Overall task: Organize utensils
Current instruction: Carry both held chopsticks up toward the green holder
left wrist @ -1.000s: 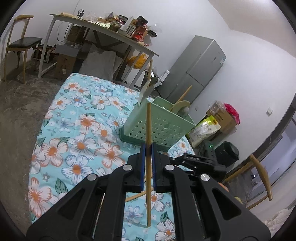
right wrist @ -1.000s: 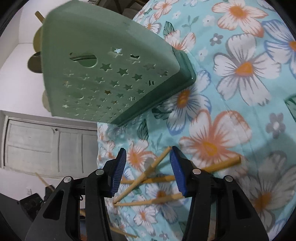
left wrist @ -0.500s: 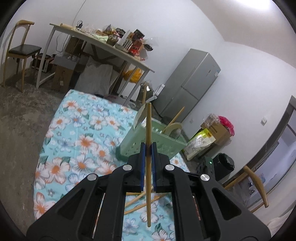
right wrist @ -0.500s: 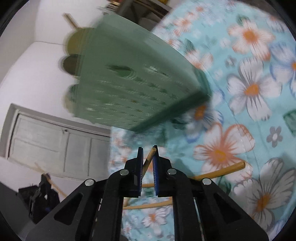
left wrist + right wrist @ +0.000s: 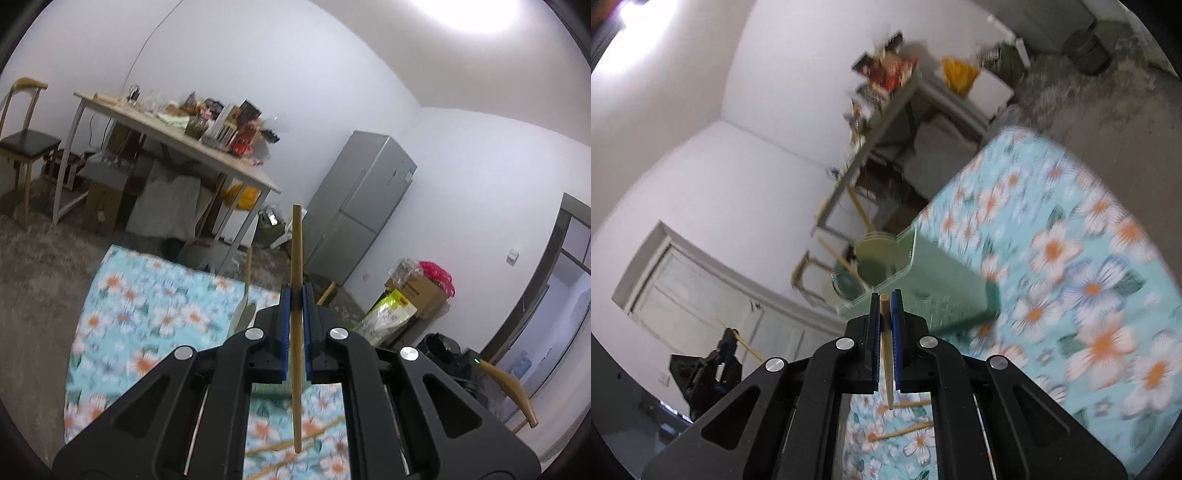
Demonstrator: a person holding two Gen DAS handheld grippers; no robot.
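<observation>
Gripping one chopstick each, the left hand-held gripper (image 5: 294,308) clamps its chopstick (image 5: 296,258) upright and the right hand-held gripper (image 5: 885,312) clamps another chopstick (image 5: 886,354), both above the floral table (image 5: 1089,266). Spoons already stand in the green holder (image 5: 945,291); at least two loose chopsticks (image 5: 905,428) remain. Blur hides the holder's compartments, and the left view barely shows it.

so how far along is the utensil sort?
Done: several utensils stand in the green basket. In hand: left gripper and right gripper each clamp one chopstick. Left: at least two loose chopsticks on the floral cloth.
</observation>
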